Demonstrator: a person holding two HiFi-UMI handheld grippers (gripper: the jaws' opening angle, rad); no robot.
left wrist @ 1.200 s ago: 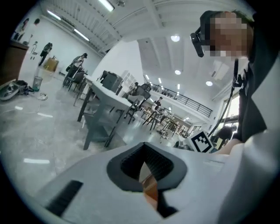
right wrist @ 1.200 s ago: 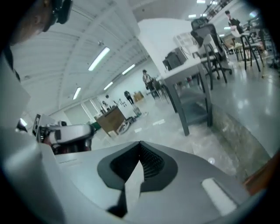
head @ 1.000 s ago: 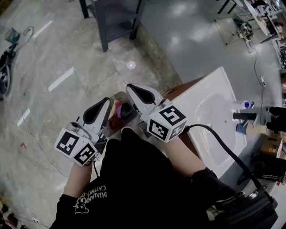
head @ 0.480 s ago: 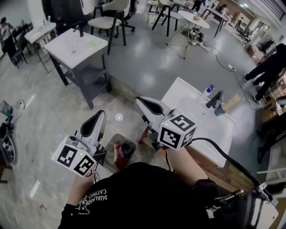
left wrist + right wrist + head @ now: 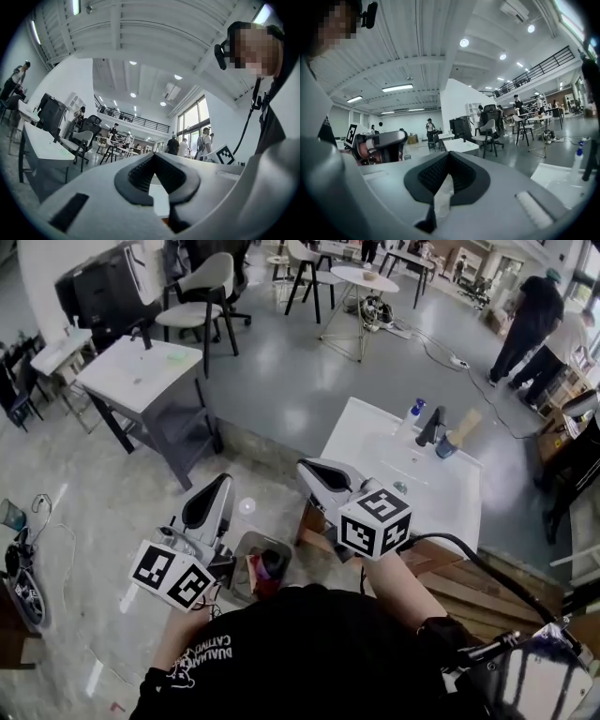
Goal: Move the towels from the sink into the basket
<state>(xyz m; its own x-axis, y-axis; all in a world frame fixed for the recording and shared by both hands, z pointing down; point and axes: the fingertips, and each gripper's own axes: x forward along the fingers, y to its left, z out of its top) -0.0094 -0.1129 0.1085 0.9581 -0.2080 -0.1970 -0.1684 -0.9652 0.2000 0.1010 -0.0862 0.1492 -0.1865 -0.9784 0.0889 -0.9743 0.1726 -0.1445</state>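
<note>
Ceiling (image 5: pixel 140 37) fills gripper views; head view shows the basket (image 5: pixel 246 543).

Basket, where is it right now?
In the head view, the basket stands on the floor at lower centre, just left of the white sink.

Seen from the head view, a grey basket (image 5: pixel 253 540) on the floor shows only in part. Its near side is hidden behind the left gripper (image 5: pixel 221 484) and the person's black shirt (image 5: pixel 309 652). The red and dark things (image 5: pixel 262 566) bunched inside it cannot be told apart. The right gripper (image 5: pixel 307 470) covers the near corner of the white sink (image 5: pixel 361 442), where a small dark spot (image 5: pixel 400 487) in the basin is too small to name. A black wheeled thing (image 5: pixel 13 589) is cut off by the left edge.
</note>
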